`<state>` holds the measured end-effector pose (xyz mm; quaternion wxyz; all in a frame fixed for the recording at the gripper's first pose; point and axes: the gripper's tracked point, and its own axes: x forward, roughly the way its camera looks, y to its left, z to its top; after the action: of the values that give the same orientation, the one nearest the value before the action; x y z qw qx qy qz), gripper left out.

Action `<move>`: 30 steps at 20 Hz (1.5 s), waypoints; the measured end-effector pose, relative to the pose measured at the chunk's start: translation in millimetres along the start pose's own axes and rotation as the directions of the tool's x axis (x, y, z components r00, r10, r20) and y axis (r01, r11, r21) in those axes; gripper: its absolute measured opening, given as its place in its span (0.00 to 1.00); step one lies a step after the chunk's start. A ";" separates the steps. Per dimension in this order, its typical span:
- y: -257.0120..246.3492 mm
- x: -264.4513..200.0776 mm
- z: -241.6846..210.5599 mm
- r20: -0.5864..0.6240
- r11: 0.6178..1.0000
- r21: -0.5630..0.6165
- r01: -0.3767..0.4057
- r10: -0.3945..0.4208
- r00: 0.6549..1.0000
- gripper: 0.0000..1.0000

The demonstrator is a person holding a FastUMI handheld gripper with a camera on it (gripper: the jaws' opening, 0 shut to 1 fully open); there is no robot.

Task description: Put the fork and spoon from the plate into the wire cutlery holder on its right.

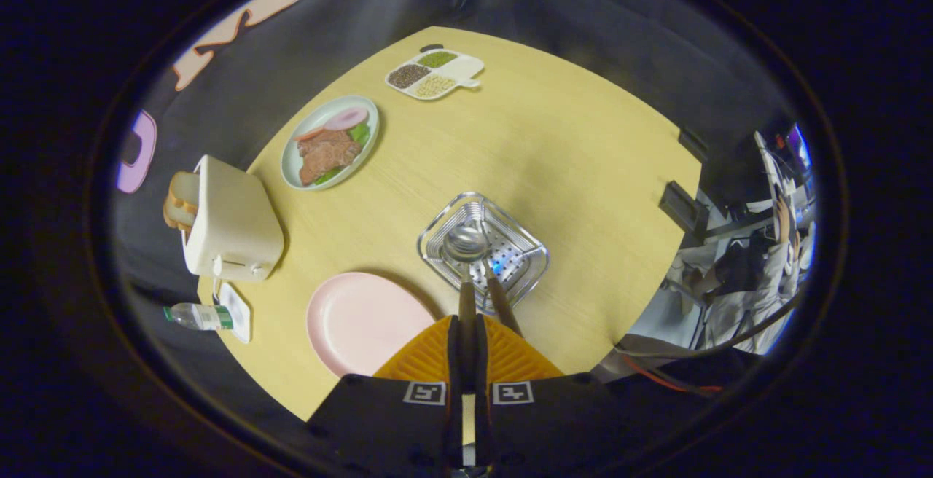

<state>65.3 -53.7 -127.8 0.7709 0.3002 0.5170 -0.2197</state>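
My gripper (467, 332) looks straight down on the table and is shut on the dark handle of the spoon (465, 243). The spoon's metal bowl points downward and hangs over the open top of the wire cutlery holder (525, 241), just ahead of my fingertips. The fork (501, 302) stands inside the holder, its dark handle leaning up toward my right finger and beside the spoon's handle. Left of the holder lies the pink plate (361, 321), with nothing on it; my left finger covers its near right rim.
A white toaster (232, 224) with bread in it stands left of the plate. Beyond it are a plate of food (332, 141) and a divided dish of beans (435, 72). A water bottle (197, 316) lies at the table's near left edge.
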 end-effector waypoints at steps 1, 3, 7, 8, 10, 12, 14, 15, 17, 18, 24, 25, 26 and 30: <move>0.0 1.2 0.9 0.001 1.000 -0.010 0.000 0.000 1.000 0.12; -4.6 1.2 6.3 0.016 1.000 -0.028 0.012 -0.011 1.000 0.16; -0.9 -8.2 18.8 0.070 0.999 -0.040 -0.023 0.025 0.997 0.73; -4.4 -8.5 19.2 0.078 0.999 -0.048 -0.016 0.019 0.997 0.87; -6.7 -11.2 17.2 0.086 0.998 -0.062 -0.013 0.018 0.996 1.00; -8.5 -14.6 14.8 0.094 0.997 -0.073 -0.009 0.016 0.995 1.00; -10.4 -20.2 12.2 0.107 0.996 -0.092 -0.004 0.014 0.994 1.00; -9.8 -22.5 11.5 0.114 0.995 -0.103 -0.004 0.015 0.993 1.00; -11.1 -30.7 10.4 0.137 0.991 -0.136 0.008 0.011 0.991 1.00; -11.0 -34.4 10.7 0.152 0.988 -0.156 0.016 0.009 0.988 1.00; 4.0 -59.2 14.8 0.305 0.955 -0.294 -0.029 0.123 0.944 1.00; 5.9 -61.2 16.6 0.333 0.942 -0.333 -0.030 0.148 0.931 1.00; 7.6 -64.4 18.3 0.358 0.930 -0.367 -0.026 0.167 0.918 1.00; 29.3 -88.6 35.5 0.490 0.878 -0.478 -0.030 0.295 0.820 1.00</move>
<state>75.3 -54.5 -28.5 0.9504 0.0822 0.2820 -0.1021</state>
